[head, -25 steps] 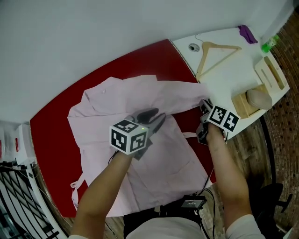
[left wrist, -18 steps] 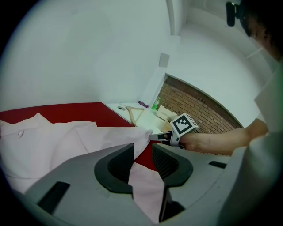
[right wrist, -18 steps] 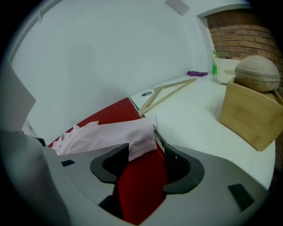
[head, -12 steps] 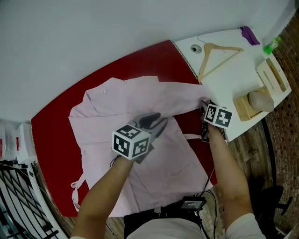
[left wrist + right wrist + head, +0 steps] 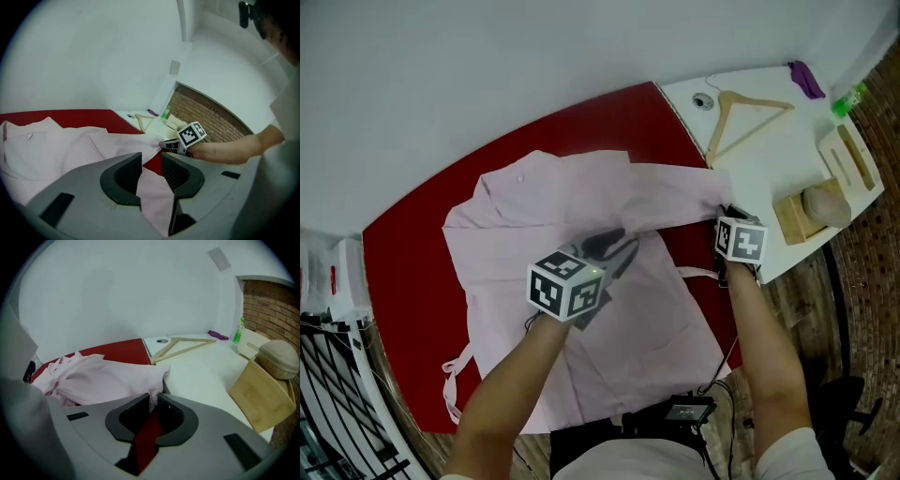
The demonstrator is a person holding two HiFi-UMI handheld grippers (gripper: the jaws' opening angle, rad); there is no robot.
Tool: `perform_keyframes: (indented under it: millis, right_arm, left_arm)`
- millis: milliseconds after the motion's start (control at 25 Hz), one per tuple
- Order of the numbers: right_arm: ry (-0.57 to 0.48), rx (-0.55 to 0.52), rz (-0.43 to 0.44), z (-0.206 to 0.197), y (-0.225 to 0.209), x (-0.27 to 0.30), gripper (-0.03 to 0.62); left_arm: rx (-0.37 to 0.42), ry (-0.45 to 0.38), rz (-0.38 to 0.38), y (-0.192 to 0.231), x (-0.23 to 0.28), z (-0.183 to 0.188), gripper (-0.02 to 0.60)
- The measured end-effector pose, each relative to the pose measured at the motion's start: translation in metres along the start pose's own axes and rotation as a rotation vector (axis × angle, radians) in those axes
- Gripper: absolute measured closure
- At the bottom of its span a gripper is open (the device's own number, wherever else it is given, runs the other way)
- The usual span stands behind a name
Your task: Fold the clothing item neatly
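Pink shirt point(image 5: 525, 225) lies spread on the red worktop point(image 5: 412, 253), collar toward 11 o'clock, hem reaching the near edge at 6. Left tool point(image 5: 611, 244) sits mid-body, part-closed, with a ridge of shirt cloth pinched between its pads. The sleeve point(image 5: 675, 192) runs long-ways out to 3 o'clock, and there the right tool point(image 5: 724, 214) has just been closing, cuff nipped in its tips. So the right hand is nearer; I'd say the sleeve swings back toward 9. Bare red at 12, wooden hanger point(image 5: 750, 108) well apart at 1
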State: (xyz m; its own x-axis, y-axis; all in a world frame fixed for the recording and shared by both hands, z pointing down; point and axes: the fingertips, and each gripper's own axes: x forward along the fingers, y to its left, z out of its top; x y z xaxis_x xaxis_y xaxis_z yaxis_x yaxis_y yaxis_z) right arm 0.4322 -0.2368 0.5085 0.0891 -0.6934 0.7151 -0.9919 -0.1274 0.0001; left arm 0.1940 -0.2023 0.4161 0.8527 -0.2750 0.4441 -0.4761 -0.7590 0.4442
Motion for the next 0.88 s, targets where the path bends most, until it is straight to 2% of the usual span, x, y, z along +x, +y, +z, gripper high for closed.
perform_keyframes:
  millis: [240, 360, 600, 760, 880]
  right_arm:
    - [-0.059, -0.097, -0.026, 0.016, 0.015, -0.021, 0.542]
    - [-0.042, -0.117, -0.029, 0.013, 0.02, -0.022, 0.542]
    - [0.01, -0.128, -0.139, 0.005, -0.011, -0.009, 0.54]
    - [-0.02, -0.148, -0.197, 0.014, -0.021, -0.012, 0.54]
    - [-0.075, -0.204, -0.217, 0.027, -0.016, -0.019, 0.54]
  left_arm:
    - [-0.074, -0.042, -0.035, 0.008, -0.012, 0.007, 0.474]
    - [-0.082, -0.039, -0.041, 0.012, -0.019, 0.006, 0.474]
    - [-0.078, -0.033, -0.038, 0.018, -0.031, 0.001, 0.474]
    - [-0.084, -0.033, -0.022, 0.026, -0.04, -0.003, 0.474]
    - [-0.091, -0.038, -0.016, 0.028, -0.043, -0.004, 0.474]
